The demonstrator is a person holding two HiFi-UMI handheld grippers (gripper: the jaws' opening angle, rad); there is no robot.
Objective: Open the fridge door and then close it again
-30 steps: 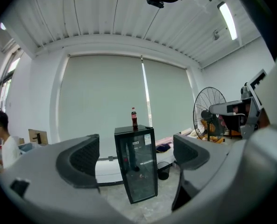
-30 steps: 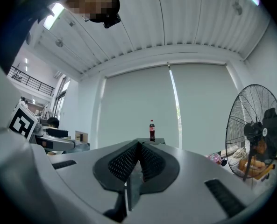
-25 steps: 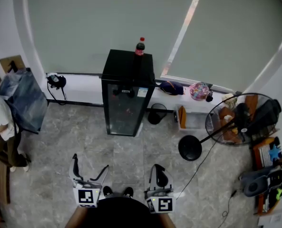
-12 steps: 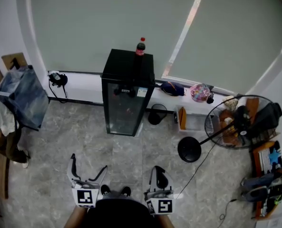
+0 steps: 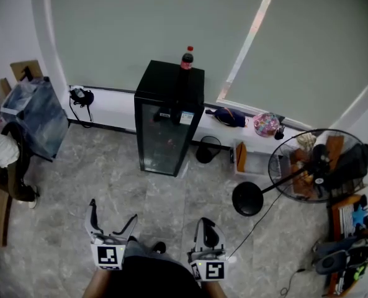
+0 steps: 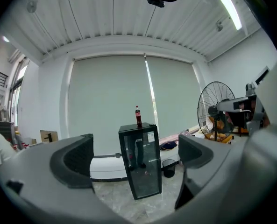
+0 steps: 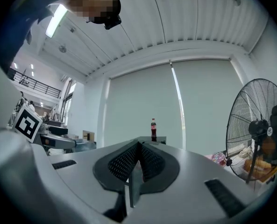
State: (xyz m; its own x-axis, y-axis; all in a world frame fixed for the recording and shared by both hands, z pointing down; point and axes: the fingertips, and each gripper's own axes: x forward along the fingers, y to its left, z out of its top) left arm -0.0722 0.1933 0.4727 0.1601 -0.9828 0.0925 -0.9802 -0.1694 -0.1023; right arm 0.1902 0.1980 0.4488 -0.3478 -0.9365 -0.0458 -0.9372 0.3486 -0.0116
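Note:
A small black fridge [image 5: 168, 123] with a glass door stands against the far wall, its door shut, and a cola bottle [image 5: 187, 58] stands on top of it. In the left gripper view the fridge [image 6: 140, 160] shows between the jaws, far off. My left gripper [image 5: 111, 221] is held low near my body, open and empty. My right gripper [image 5: 208, 227] is beside it, shut with nothing between its pads. In the right gripper view the bottle [image 7: 153, 129] shows above the closed jaws. Both grippers are well short of the fridge.
A standing fan [image 5: 308, 163] with a round base [image 5: 247, 198] is at the right, its cable trailing on the floor. A black bin [image 5: 207, 149] sits right of the fridge. Bags and a person [image 5: 4, 160] are at the left. Cluttered shelves [image 5: 351, 228] fill the right edge.
The view has shifted slightly, so the fridge sits a little lower and nearer. Both grippers keep their places and states.

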